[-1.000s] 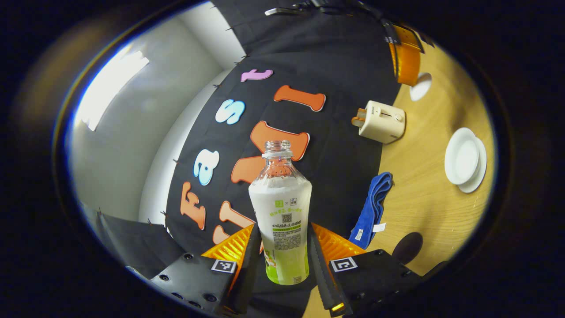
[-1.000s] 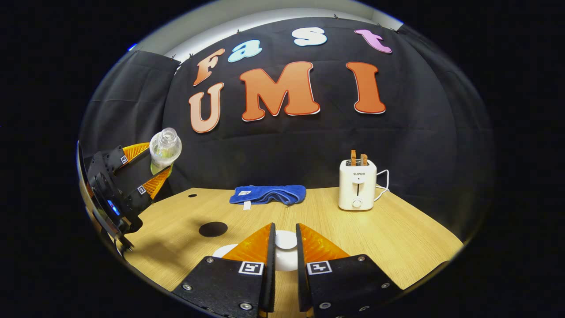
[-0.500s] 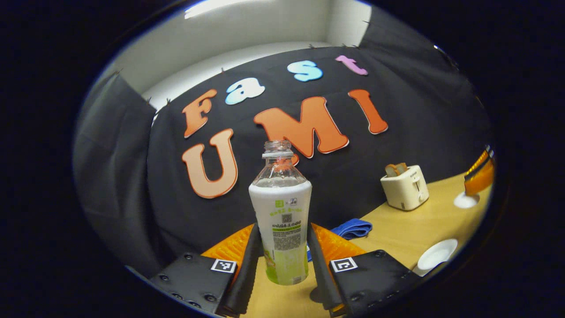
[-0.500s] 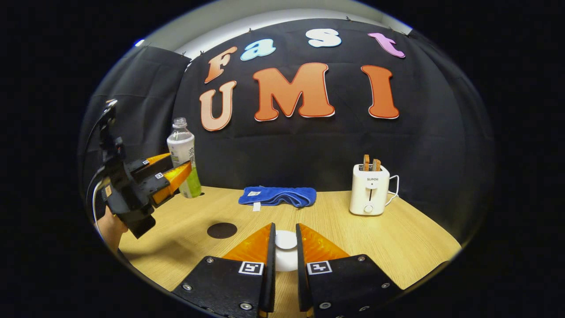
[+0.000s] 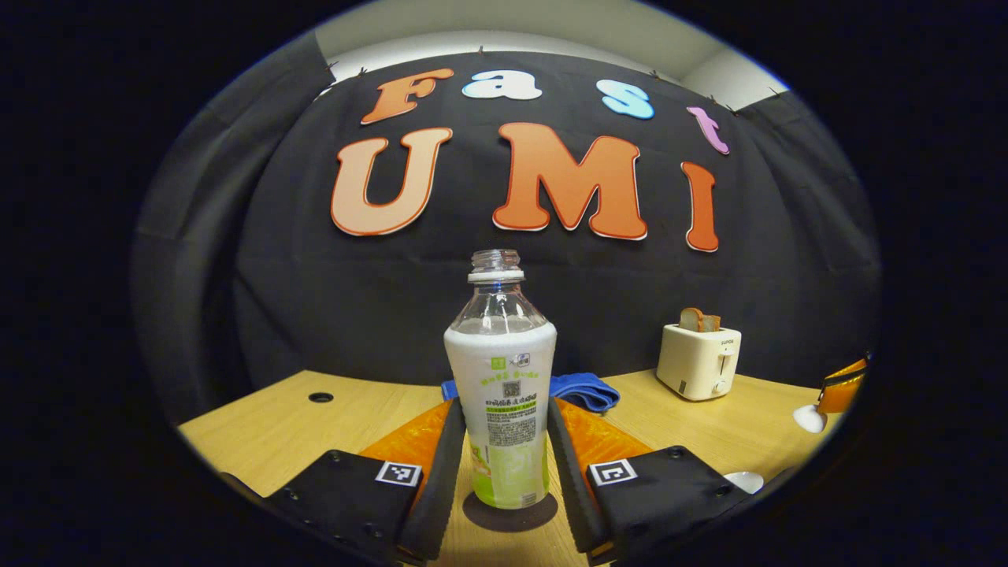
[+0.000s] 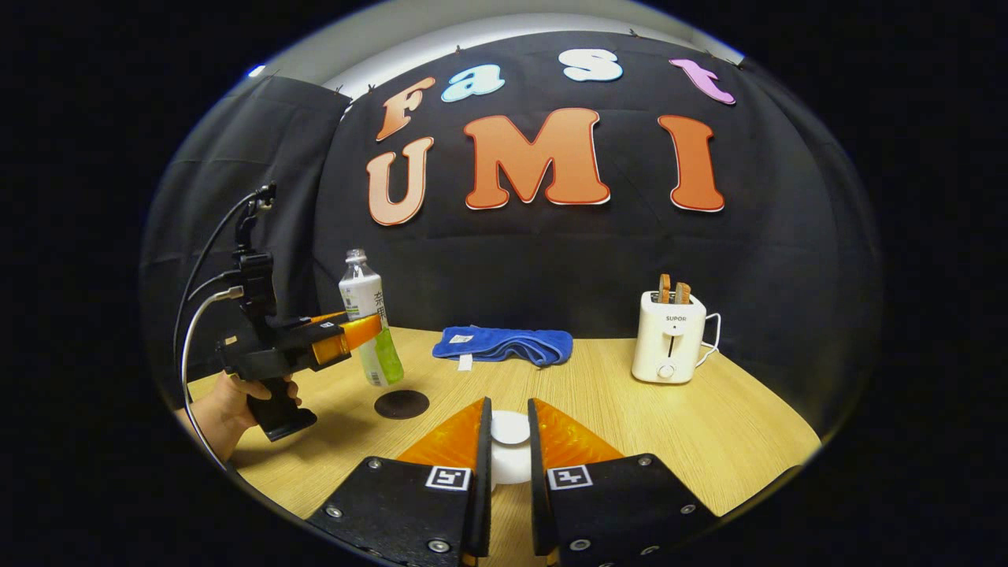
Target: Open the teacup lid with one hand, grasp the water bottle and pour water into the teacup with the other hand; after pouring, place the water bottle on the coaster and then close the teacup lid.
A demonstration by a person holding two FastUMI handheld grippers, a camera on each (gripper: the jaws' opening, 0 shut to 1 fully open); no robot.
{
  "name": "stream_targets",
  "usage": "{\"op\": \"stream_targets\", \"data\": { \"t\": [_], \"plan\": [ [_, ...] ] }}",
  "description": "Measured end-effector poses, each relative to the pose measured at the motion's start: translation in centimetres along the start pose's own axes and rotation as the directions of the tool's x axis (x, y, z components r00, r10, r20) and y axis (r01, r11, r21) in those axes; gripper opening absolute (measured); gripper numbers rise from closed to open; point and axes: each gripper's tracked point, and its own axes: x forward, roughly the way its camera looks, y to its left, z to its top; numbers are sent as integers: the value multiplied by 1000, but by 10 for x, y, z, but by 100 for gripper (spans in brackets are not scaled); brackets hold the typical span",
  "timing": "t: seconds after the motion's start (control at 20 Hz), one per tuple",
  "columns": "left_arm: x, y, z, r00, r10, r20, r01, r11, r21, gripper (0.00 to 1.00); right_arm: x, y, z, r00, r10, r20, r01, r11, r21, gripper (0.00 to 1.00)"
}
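- The left gripper (image 5: 500, 449) is level, pointing at the far wall, a finger pressed on each side of the water bottle (image 5: 502, 394).
- From the right gripper view, that left gripper (image 6: 358, 332) sits at the left of the table, a person's hand (image 6: 236, 398) wrapped round its handle below, cables looping up behind it.
- The bottle (image 6: 368, 327) is uncapped and leans slightly in that view, its base hanging just above and a touch to the left of the dark round coaster (image 6: 402, 404); it looks clear of the wood, not set down.
- In the left gripper view the coaster (image 5: 510, 512) peeks out right beneath the bottle's base, between the fingers.
- Over to the right gripper (image 6: 509, 449): held low and level near the front edge, its fingers narrowed onto the white teacup lid (image 6: 509, 429), one on each side of the knob.
- Whether the lid hangs free or rests on something cannot be told; its lower part is hidden by the fingers.
- In the left gripper view, that right gripper (image 5: 841, 386) shows at the far right edge with the white lid (image 5: 809, 417) below it.
- A white rim (image 5: 743, 481), probably the teacup, sits low on the right just past the left gripper's body.
- At the back: a folded blue cloth (image 6: 504, 345) in the middle, a white toaster (image 6: 669, 346) with bread in its slots to the right.
- Everything stands on the light wooden table (image 6: 709, 441).
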Motion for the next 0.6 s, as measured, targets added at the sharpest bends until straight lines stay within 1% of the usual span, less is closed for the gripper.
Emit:
{"op": "stream_targets", "data": {
  "t": [0.1, 0.2, 0.25, 0.4, 0.6],
  "plan": [
    [7, 2, -6, 1000, -3, -18, 2, 1000, -28, 63, 0, 1, 0, 1000, 3, 1, -3, 1000, -9, 21],
    [9, 2, -19, 999, -3, -49, 3, 1000, -14, 64, 1, 3, -4, 1000, 10, -7, -10, 1000, -13, 21],
    [10, 1, -25, 998, -8, -62, 7, 1000, -10, 62, 2, 5, -6, 1000, 13, -13, -14, 1000, -16, 22],
    [13, 1, -36, 995, -11, -94, 9, 1000, -16, 63, 3, 9, -8, 1000, 20, -21, -21, 999, -33, 22],
    [19, 3, -44, 993, -14, -120, 13, 1000, -3, 63, 7, 17, -11, 999, 36, -30, -37, 999, -32, 21]
  ]
}}
